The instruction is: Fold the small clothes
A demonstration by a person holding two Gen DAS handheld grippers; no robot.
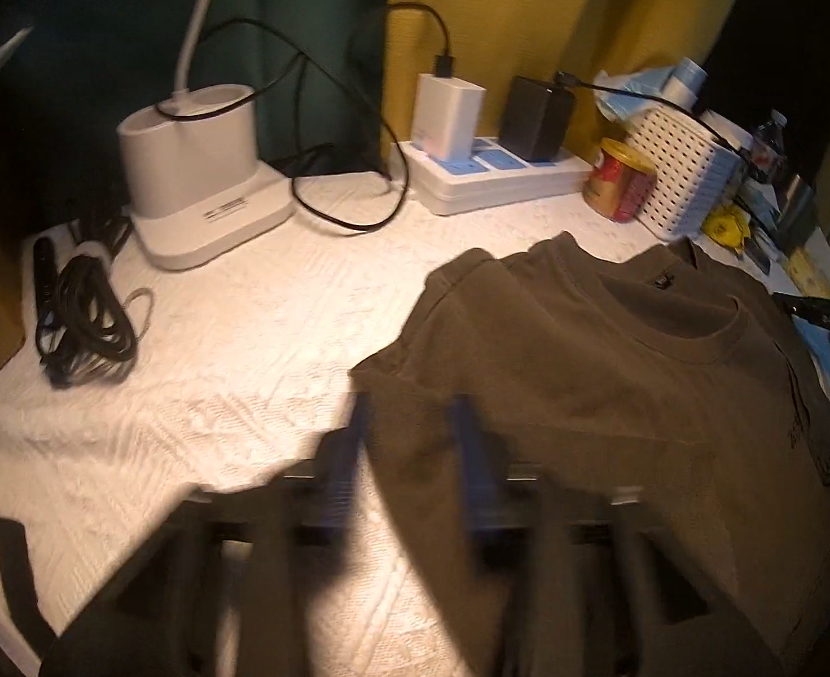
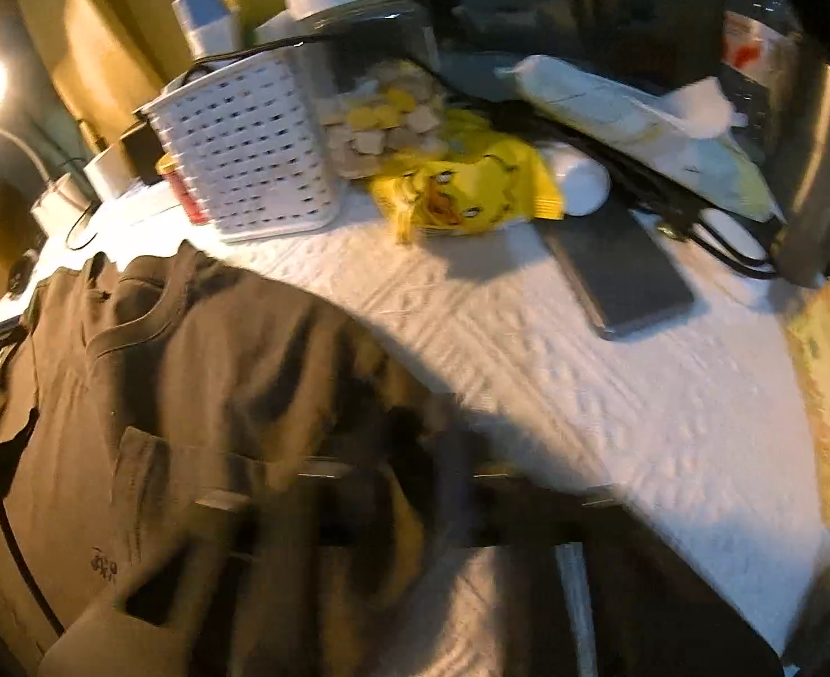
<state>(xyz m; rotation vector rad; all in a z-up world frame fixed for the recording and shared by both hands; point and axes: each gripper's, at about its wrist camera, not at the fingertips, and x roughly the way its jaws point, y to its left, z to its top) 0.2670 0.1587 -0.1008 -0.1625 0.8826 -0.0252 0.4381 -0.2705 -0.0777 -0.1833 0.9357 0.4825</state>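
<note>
Left hand-held gripper (image 1: 409, 423): fingers apart, straddling the shirt's left edge, one finger (image 1: 350, 451) over the white cloth, the other over fabric. Blurred, so I can't tell if either pad touches the cloth.

Right hand-held gripper (image 2: 409, 451): heavily blurred, sitting over the shirt's right edge. I can't tell whether the fingers are apart or pinching fabric.

Olive t-shirt (image 1: 612, 383) lies front-up on the surface (image 1: 234, 350), which is covered in white textured cloth. Collar points toward the back wall, left sleeve already tucked in over the body. In the right wrist view a chest pocket and a small print near the hem show.

Left wrist view, behind the shirt: white lamp base (image 1: 200, 169) at back left, coiled black cable (image 1: 84, 327) near the left edge, white power strip (image 1: 493, 175) with a white charger (image 1: 448, 115) and a black charger (image 1: 536, 118) plugged in, red-gold can (image 1: 620, 177) just beside a white perforated basket (image 1: 680, 175).

Right wrist view: yellow snack packet (image 2: 465, 192) near the basket, clear jar (image 2: 369, 56) with white lid behind it, dark phone (image 2: 620, 273) lying flat well apart from the shirt.
</note>
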